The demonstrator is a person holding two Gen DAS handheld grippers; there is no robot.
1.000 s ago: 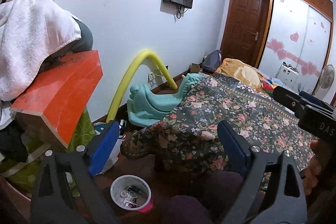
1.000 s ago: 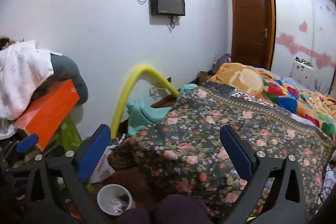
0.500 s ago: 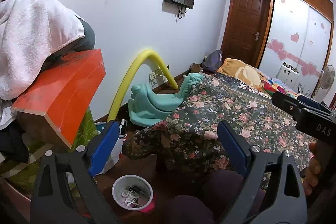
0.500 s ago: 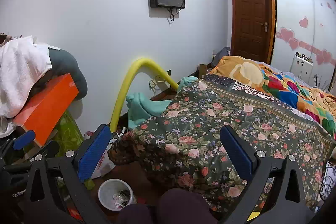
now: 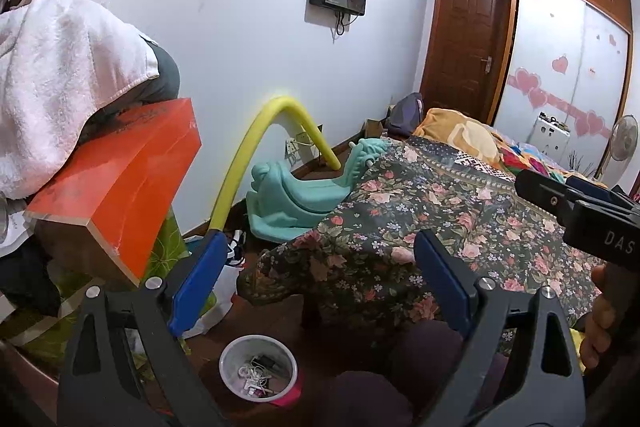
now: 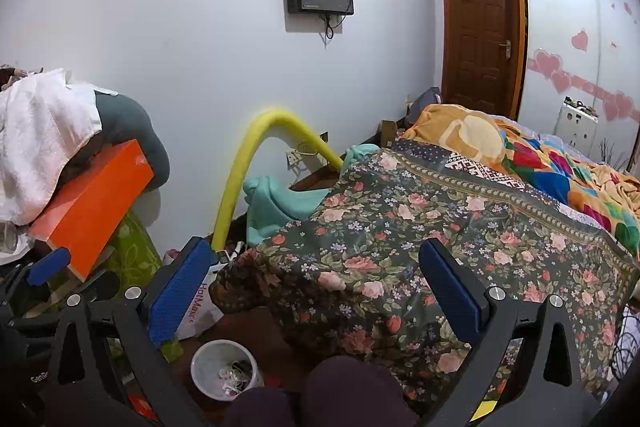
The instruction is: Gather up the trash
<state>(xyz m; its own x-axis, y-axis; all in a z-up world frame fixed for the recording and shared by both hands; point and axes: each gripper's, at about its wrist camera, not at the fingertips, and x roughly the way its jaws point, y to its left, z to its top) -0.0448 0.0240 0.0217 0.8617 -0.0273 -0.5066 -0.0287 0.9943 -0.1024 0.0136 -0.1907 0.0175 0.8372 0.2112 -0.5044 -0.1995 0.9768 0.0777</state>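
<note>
A small white bin (image 5: 259,371) with bits of trash inside stands on the dark floor below and between my grippers; it also shows in the right wrist view (image 6: 224,369). My left gripper (image 5: 320,283) is open and empty, raised above the bin and the bed corner. My right gripper (image 6: 316,287) is open and empty, over the floral bedspread (image 6: 420,239). The right gripper's body shows at the right edge of the left wrist view (image 5: 580,211).
An orange box (image 5: 116,187) under a white towel (image 5: 52,75) juts out at left. A yellow foam tube (image 5: 256,147) and teal plastic toy (image 5: 292,195) stand by the wall. A white plastic bag (image 6: 200,311) lies near the bin. My knee (image 6: 340,387) is below.
Both grippers have lifted and tilted slightly, so the bin sits a little lower and the room appears shifted. Both stay open and empty.
</note>
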